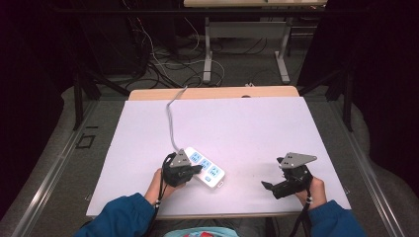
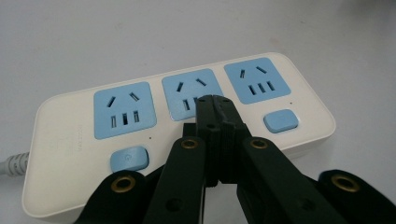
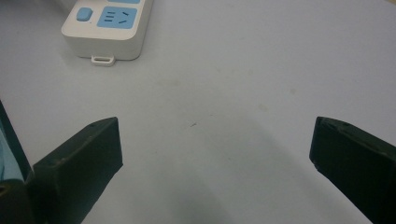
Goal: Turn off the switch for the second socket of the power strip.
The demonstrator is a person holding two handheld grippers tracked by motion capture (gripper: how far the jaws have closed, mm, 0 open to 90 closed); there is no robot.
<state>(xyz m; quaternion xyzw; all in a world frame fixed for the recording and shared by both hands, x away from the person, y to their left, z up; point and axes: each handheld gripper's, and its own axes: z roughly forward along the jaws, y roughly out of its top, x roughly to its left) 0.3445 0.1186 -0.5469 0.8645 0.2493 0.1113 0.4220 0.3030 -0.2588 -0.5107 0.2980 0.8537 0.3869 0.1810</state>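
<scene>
That white plastic power strip with 3 blue sockets [image 1: 205,168] near the table's front edge looks rigid, light and slick, so press buttons squarely; left gripper [image 2: 214,103] is fully closed over the middle socket, right gripper [image 3: 212,149] gapes wide, empty.

The left gripper [image 1: 196,169], black with a grey three-cornered plate, has its jaws pressed together, pointing down and forward; a blue sleeve trails behind. The right gripper [image 1: 267,186], same build, stands spread wide, aimed leftward.
</scene>
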